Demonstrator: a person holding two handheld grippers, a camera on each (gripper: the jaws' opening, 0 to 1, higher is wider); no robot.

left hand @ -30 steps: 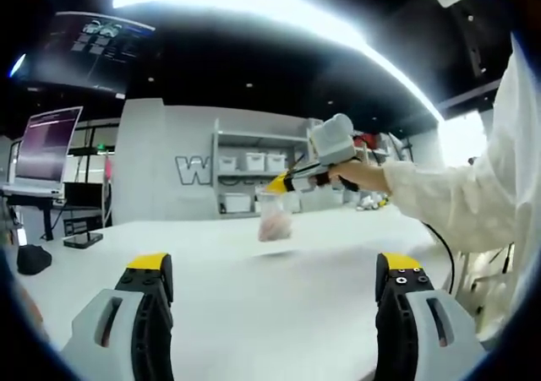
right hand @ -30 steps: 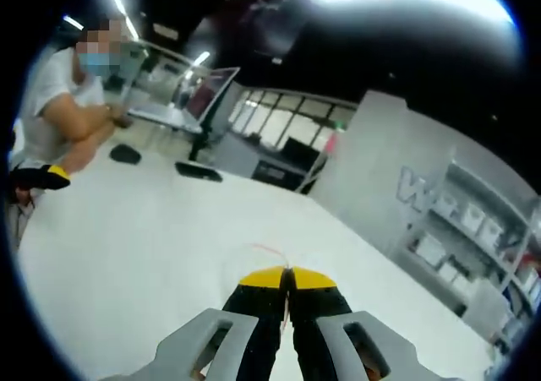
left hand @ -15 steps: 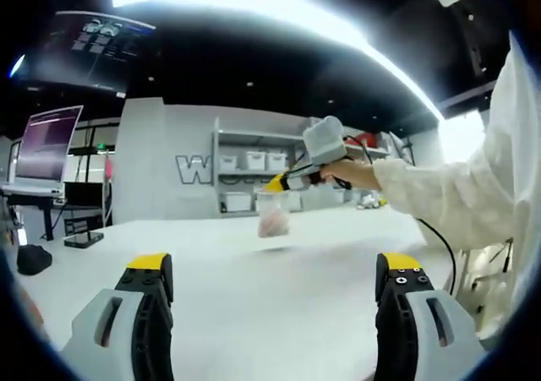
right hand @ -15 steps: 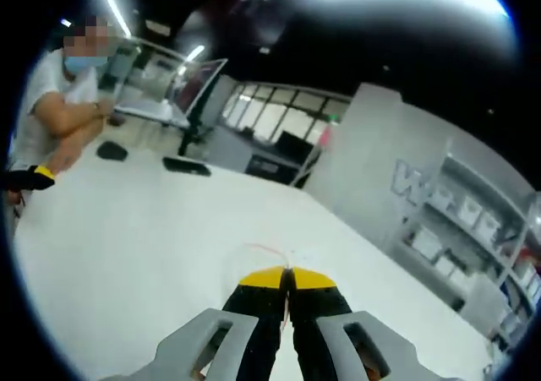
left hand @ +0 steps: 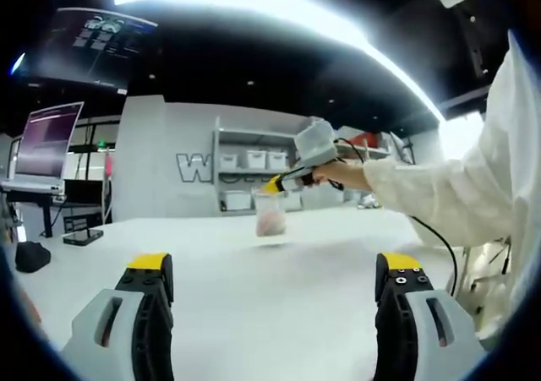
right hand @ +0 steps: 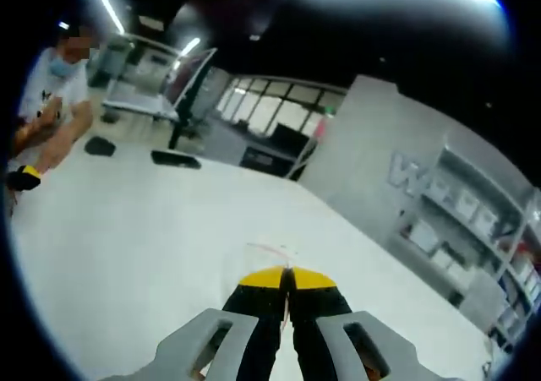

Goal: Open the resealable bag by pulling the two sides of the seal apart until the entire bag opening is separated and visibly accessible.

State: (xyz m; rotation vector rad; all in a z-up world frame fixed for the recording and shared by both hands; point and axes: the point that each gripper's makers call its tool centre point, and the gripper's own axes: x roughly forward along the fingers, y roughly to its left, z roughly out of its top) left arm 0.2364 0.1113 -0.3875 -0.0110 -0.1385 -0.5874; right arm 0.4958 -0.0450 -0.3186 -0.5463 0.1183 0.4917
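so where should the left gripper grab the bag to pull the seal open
Probably the free side of the top edge of the resealable bag, opposite where the right gripper pinches it. The bag hangs upright above the table, so the open left gripper could come level toward that lip, facing the right one.

- Left claw (left hand: 272, 288): jaws spread wide apart, level, nothing between them.
- Right claw (right hand: 287, 281): yellow-tipped jaws pressed together; held out at arm's length by a white-sleeved arm (left hand: 439, 199).
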